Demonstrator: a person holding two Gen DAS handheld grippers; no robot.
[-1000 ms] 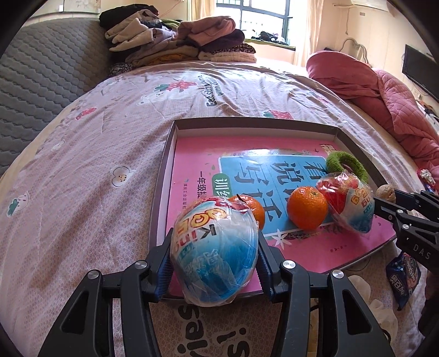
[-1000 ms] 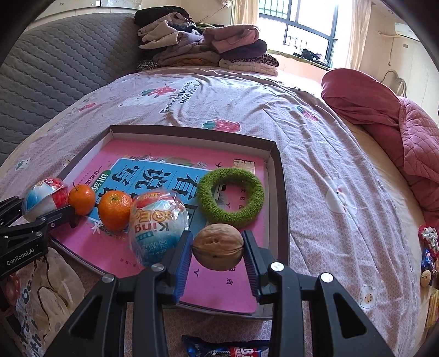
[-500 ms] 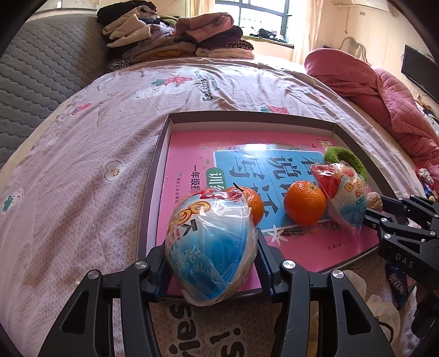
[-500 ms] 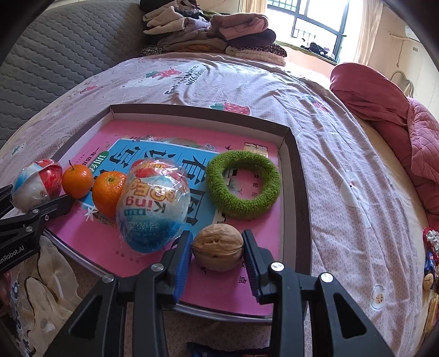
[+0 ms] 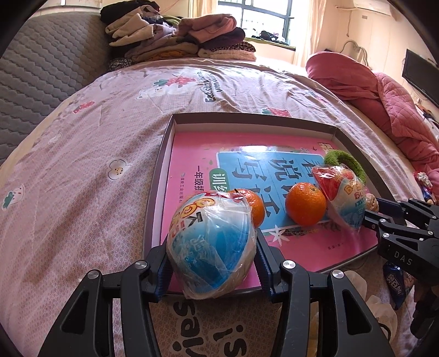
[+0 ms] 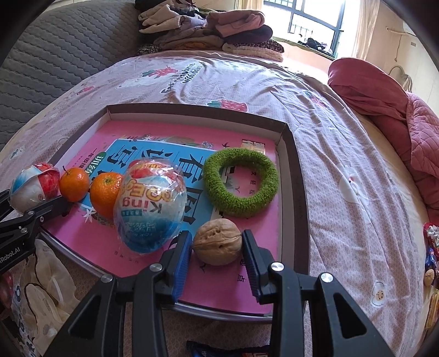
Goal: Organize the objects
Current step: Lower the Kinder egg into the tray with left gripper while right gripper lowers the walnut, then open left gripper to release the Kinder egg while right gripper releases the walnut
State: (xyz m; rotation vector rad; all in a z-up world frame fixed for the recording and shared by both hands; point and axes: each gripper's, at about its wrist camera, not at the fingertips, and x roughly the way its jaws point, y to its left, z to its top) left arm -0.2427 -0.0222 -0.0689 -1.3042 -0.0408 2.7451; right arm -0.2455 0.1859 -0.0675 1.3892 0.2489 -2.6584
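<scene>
I am working over a bed spread with a pale pink sheet printed with strawberries and flowers (image 5: 90, 170). A grey quilted headboard (image 5: 41, 71) stands along the left, a pile of folded clothes (image 5: 178, 38) sits at the far end below a bright window (image 6: 315, 19), and a crumpled rose-pink quilt (image 6: 384, 109) lies along the right.

On the sheet rests a shallow grey cardboard tray (image 6: 290, 153) with a pink and blue children's workbook (image 5: 197, 156) lying flat inside it.

I count two plastic-wrapped egg-shaped toys, two small oranges, one fuzzy green ring and one brown walnut. The first orange (image 6: 74, 183) and the second orange (image 6: 105, 189) stand side by side on the workbook. The green ring (image 6: 241, 181) lies flat toward the tray's right wall.

My left gripper (image 5: 211, 261) reaches level over the tray's near left corner, fingers clamped on the blue-and-white wrapped egg toy (image 5: 211, 244), which sits between the pads just in front of the first orange.

My right gripper (image 6: 216, 247) points in low over the near right part of the tray. Its fingers flank the walnut (image 6: 218, 241), which rests on the workbook; the left pad touches it, but I cannot tell whether the right pad does. The second wrapped egg toy (image 6: 151, 206) stands just left of the walnut, against the second orange.
</scene>
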